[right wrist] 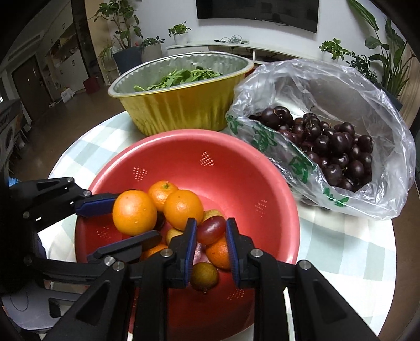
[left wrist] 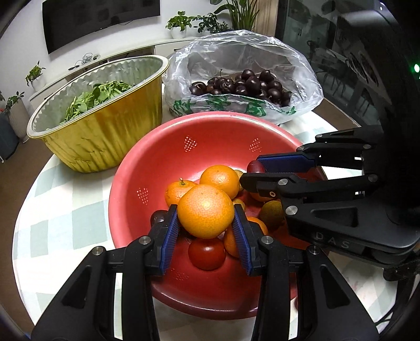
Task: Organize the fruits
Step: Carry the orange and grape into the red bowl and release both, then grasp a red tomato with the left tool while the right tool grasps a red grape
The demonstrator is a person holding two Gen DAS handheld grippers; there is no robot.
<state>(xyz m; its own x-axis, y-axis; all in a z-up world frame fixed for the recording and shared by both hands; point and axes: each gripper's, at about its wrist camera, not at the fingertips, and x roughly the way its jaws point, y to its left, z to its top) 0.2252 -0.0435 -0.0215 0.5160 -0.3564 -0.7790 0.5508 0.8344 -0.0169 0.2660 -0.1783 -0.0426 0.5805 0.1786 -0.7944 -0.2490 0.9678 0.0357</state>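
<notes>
Here both grippers hang over the red colander (left wrist: 147,168) to sort: left gripper (left wrist: 206,223) clamps an orange (left wrist: 206,211), right gripper (right wrist: 211,230) pinches a red grape (right wrist: 211,229).

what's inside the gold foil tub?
Green leafy vegetables lie piled in the gold foil tub. Its near wall hides the bottom, so anything under the leaves can't be seen.

Wall-mounted TV (right wrist: 258,10); white low cabinet (right wrist: 236,48) w/ potted plants (right wrist: 179,32); brown floor (right wrist: 65,115).

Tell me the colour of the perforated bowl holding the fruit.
Red, a salmon shade; the bowl shows best in the right wrist view.
</notes>
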